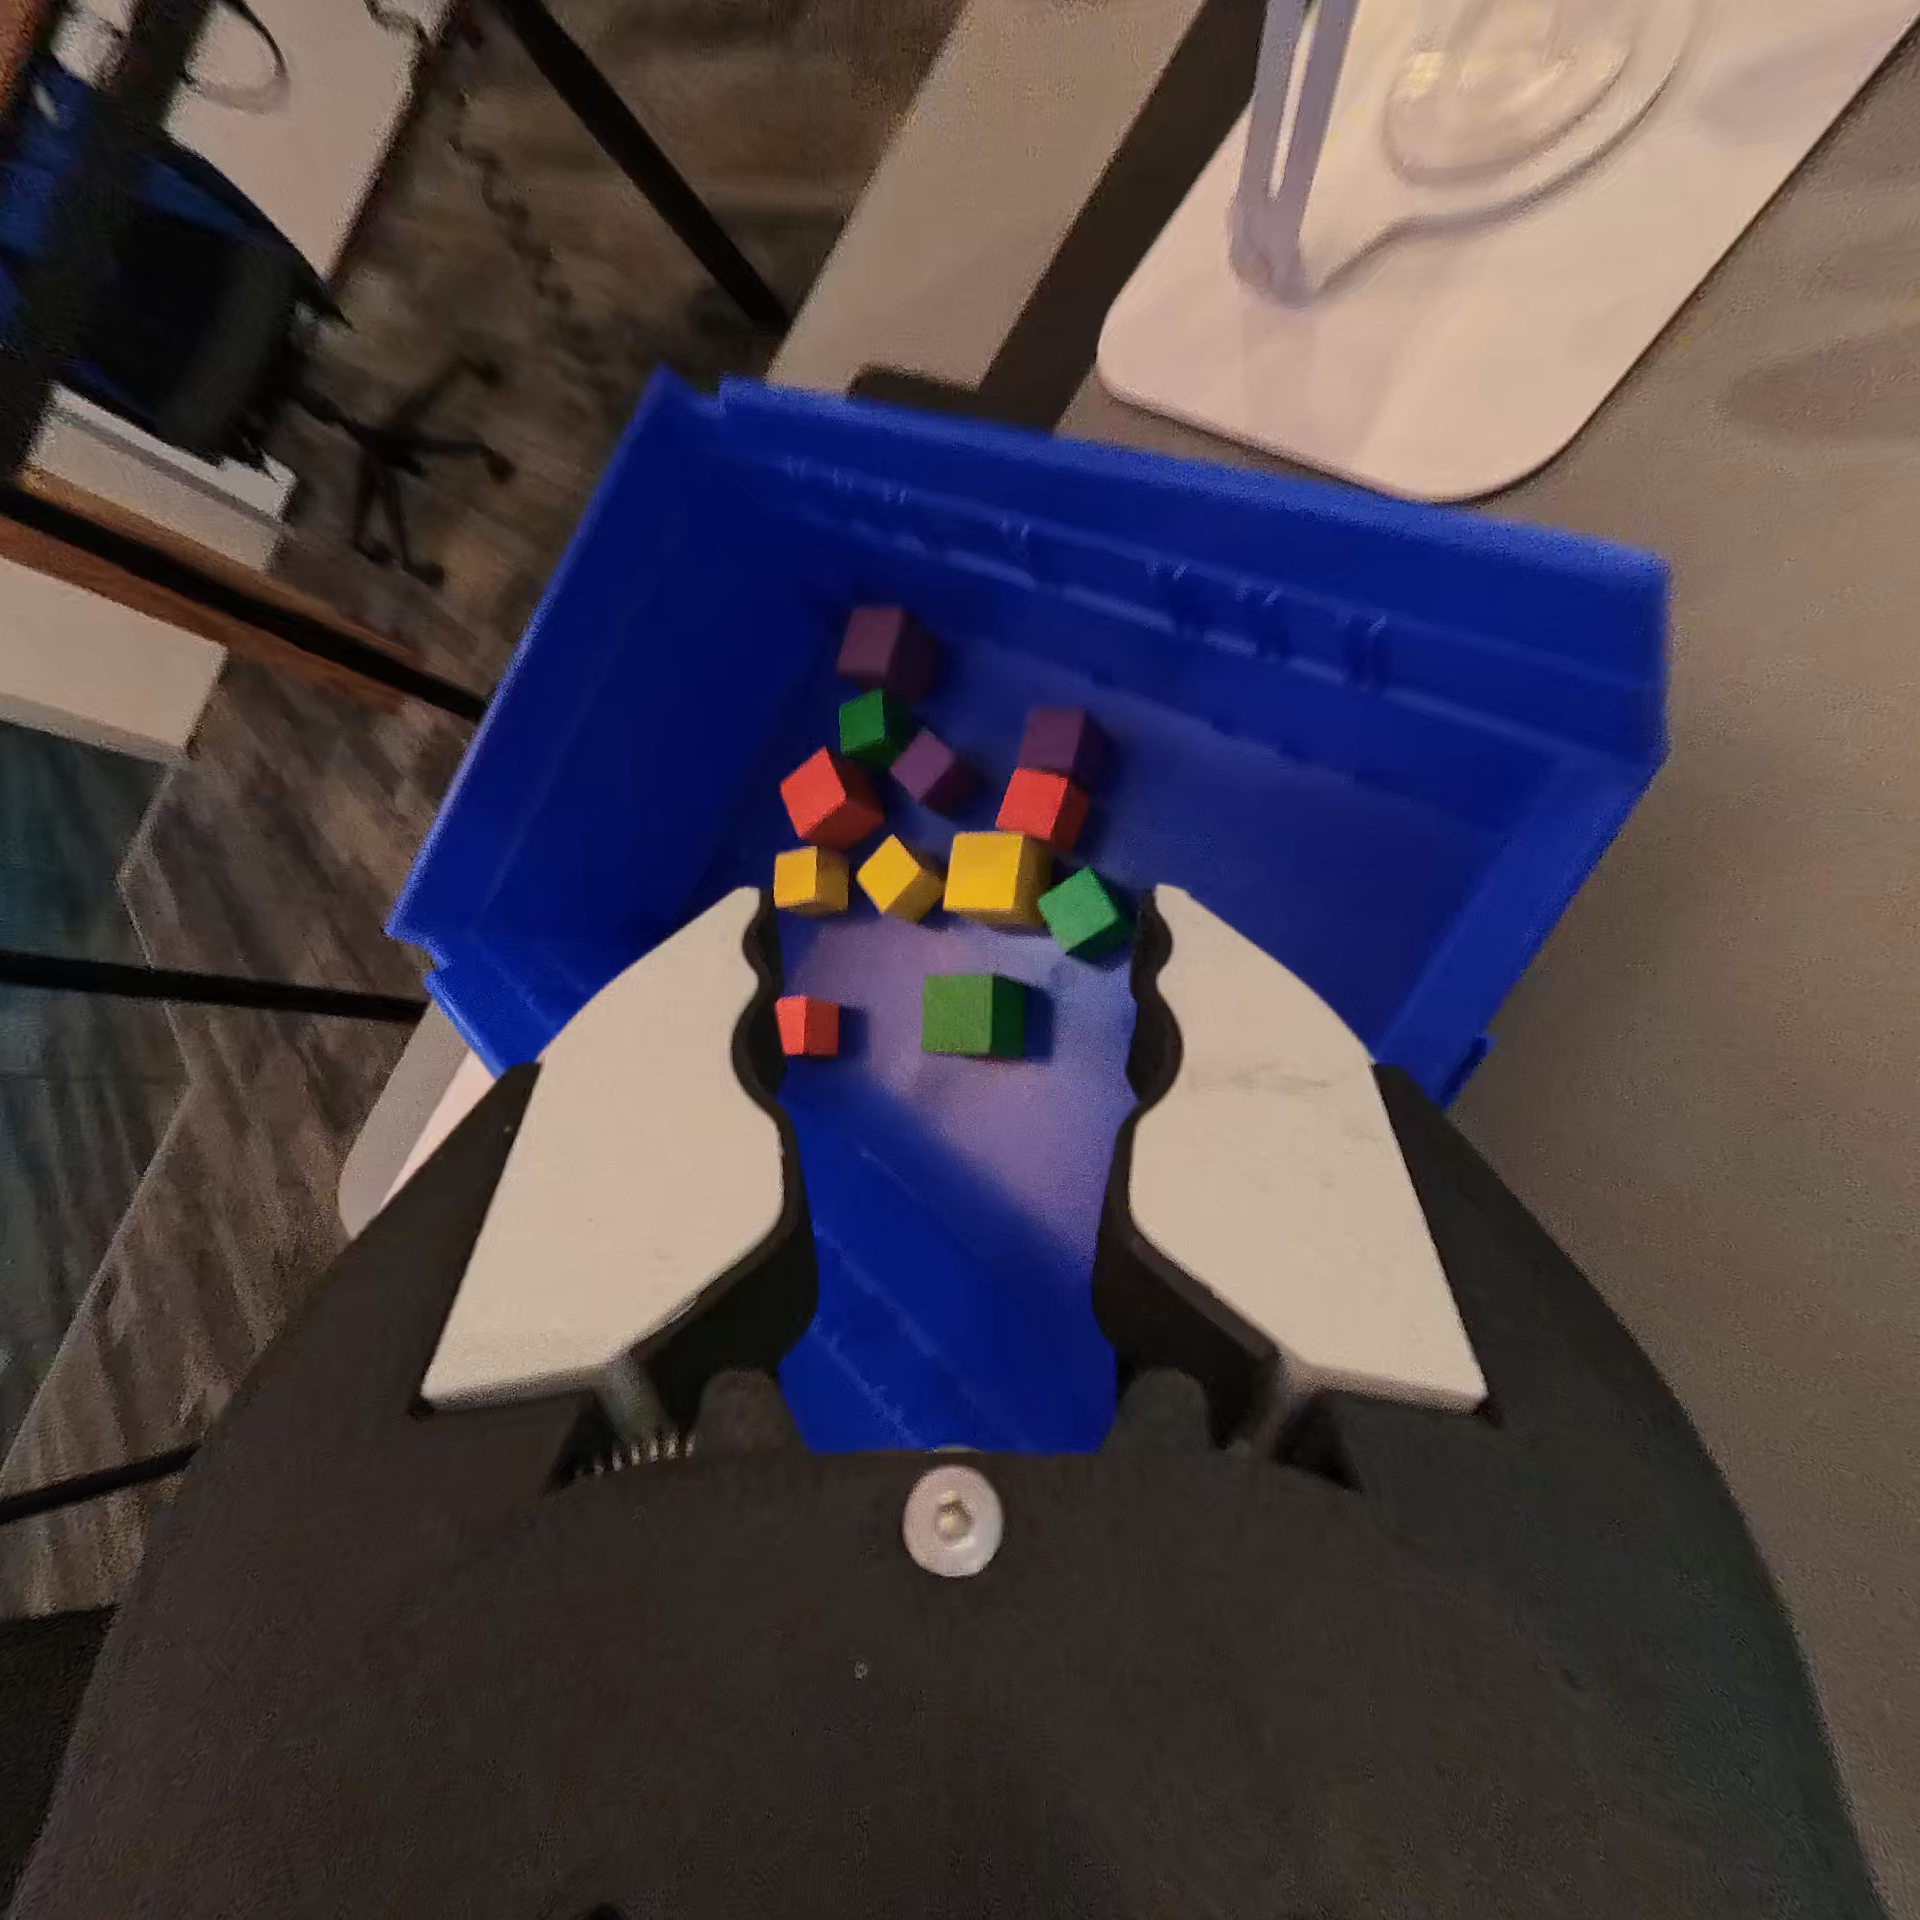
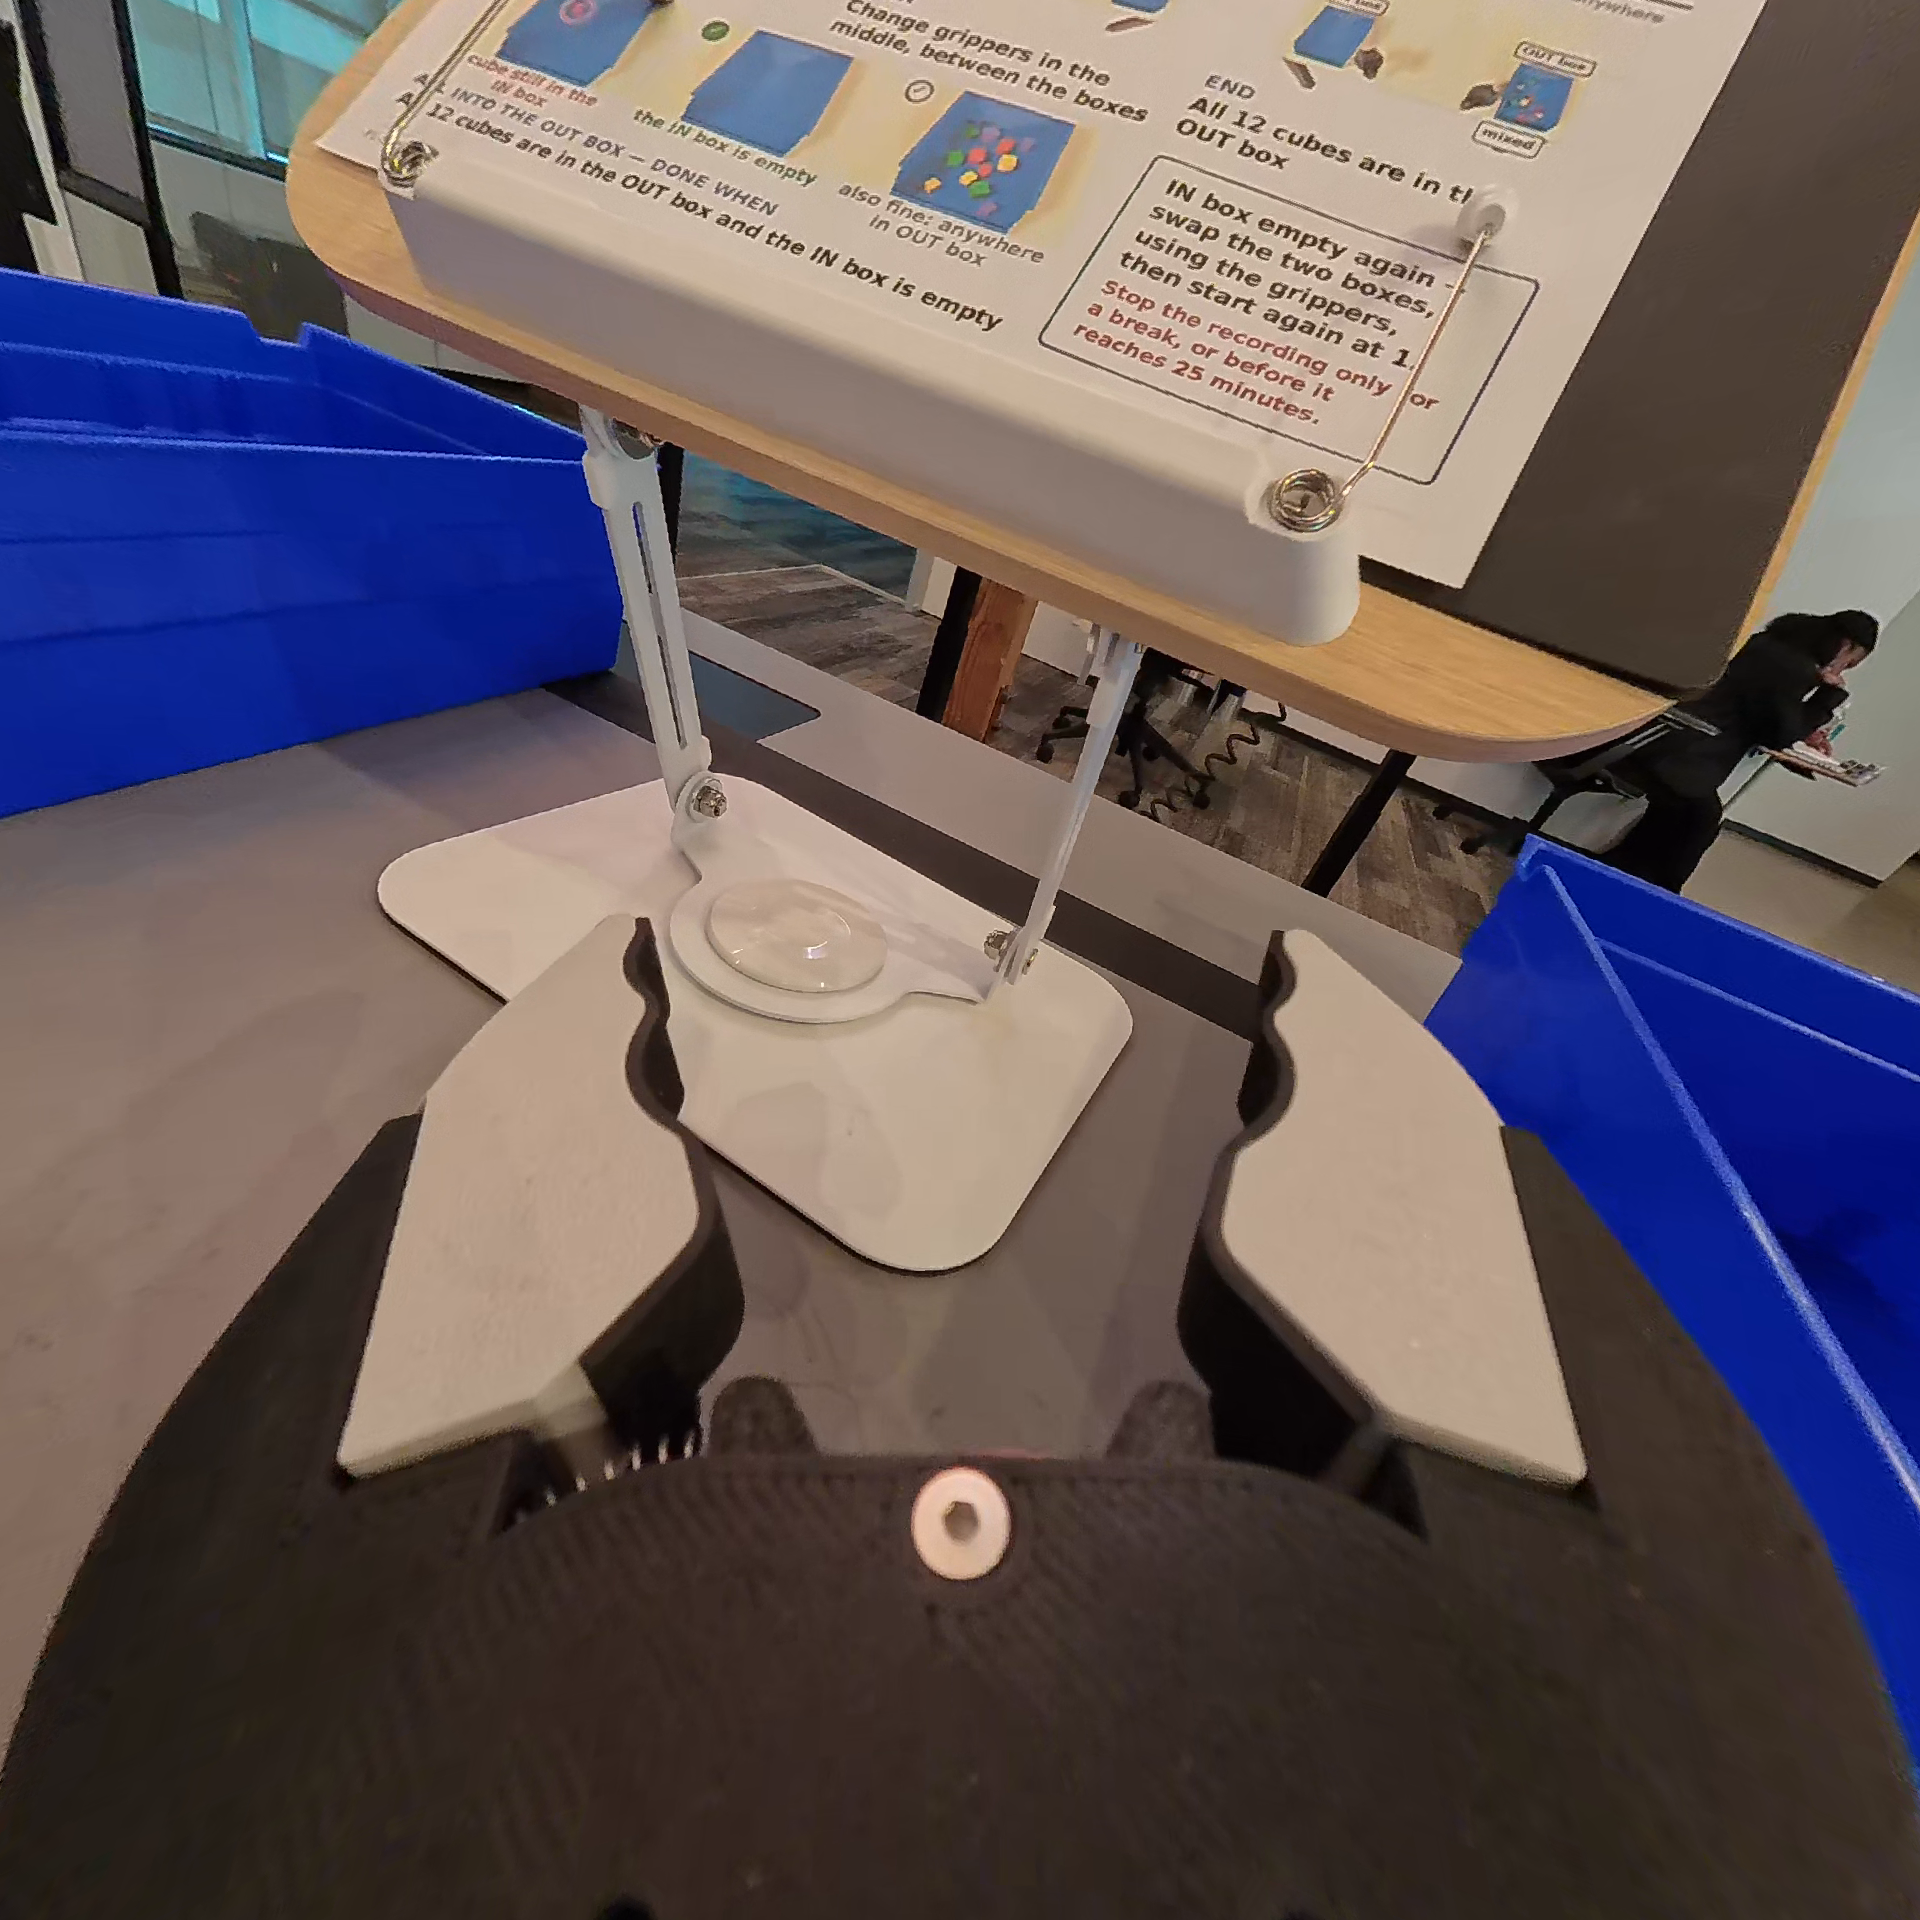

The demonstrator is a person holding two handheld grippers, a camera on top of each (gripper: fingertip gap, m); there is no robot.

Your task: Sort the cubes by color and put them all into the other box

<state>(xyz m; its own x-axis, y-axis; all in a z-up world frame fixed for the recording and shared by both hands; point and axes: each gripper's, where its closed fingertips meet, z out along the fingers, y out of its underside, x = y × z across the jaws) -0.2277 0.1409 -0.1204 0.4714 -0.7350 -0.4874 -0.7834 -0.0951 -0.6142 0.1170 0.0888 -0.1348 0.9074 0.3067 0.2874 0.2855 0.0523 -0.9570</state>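
Observation:
In the left wrist view a blue box [image 1: 1299,582] holds several small cubes: purple ones [image 1: 883,646] at the far end, red ones [image 1: 829,798], yellow ones [image 1: 995,876] in a row, and green ones [image 1: 971,1015]. My left gripper [image 1: 956,914] is open and empty, hovering above the box's near part, with a small red cube [image 1: 807,1025] and the green cube between its fingers in the picture. My right gripper [image 2: 951,966] is open and empty above the grey table [image 2: 187,1039], between the blue box on the left [image 2: 260,582] and a second blue box on the right [image 2: 1714,1091].
A white stand [image 2: 894,1101] with a tilted wooden board and an instruction sheet [image 2: 935,208] rises just ahead of the right gripper; its base also shows in the left wrist view [image 1: 1351,343]. Beyond the table edge are floor, desks, office chairs and a person [image 2: 1756,727].

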